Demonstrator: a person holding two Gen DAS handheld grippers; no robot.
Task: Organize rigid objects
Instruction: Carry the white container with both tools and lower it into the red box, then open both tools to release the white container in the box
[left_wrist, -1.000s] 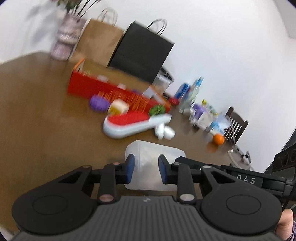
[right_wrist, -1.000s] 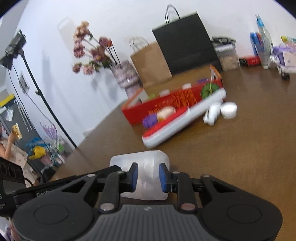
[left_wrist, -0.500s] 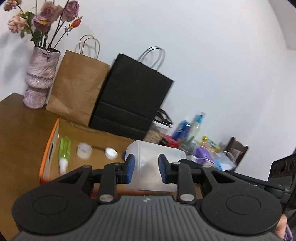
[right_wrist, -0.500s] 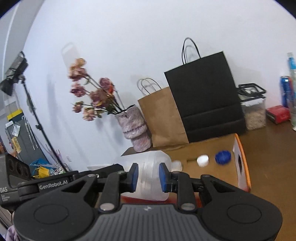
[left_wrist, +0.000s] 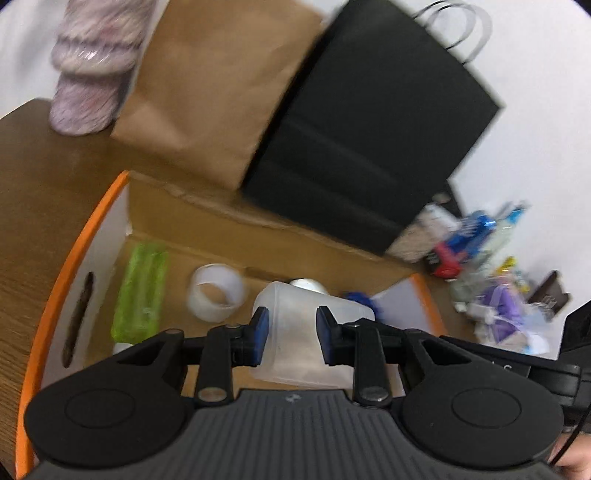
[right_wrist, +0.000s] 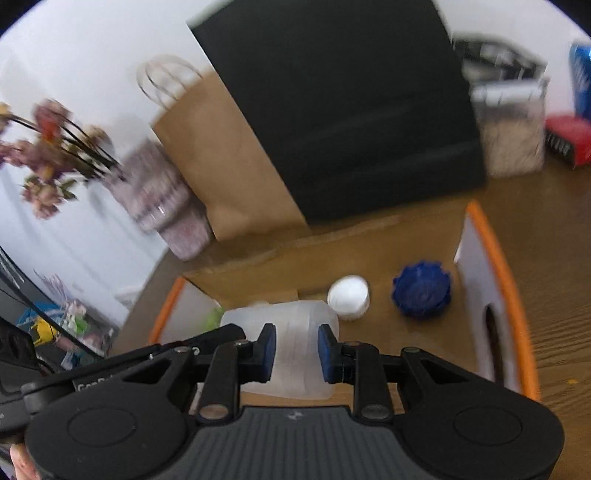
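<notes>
Step in hand — carrying the translucent white plastic jug (left_wrist: 310, 332) to the open cardboard box with orange-edged white end walls (left_wrist: 92, 236). Both grippers clamp it: left gripper (left_wrist: 290, 338) and right gripper (right_wrist: 293, 350) each have their blue pads pressed against the jug's sides, jaws narrow, so this is a 2-handed hold. The jug hangs over the box's brown floor, by my reading not yet set down.

Next move, as judged: lower the jug into a free patch of floor, then part both pairs of jaws together so it does not tip. The free patch looks tight — contents lie close on either side.

Left wrist view only: a flat green transparent plastic piece (left_wrist: 142, 291) and a clear roll of tape (left_wrist: 216, 293) at the box's left end, plus blurred clutter on the wooden table (left_wrist: 33, 177) to the right.

Right wrist view only: a small round white cap (right_wrist: 349, 295) and a ridged blue lid (right_wrist: 421, 293) near the other end wall, and the dried flowers in the speckled vase (right_wrist: 162, 203).

Both views show the brown paper bag (left_wrist: 218, 81) and black paper bag (left_wrist: 373, 125) behind the box.
</notes>
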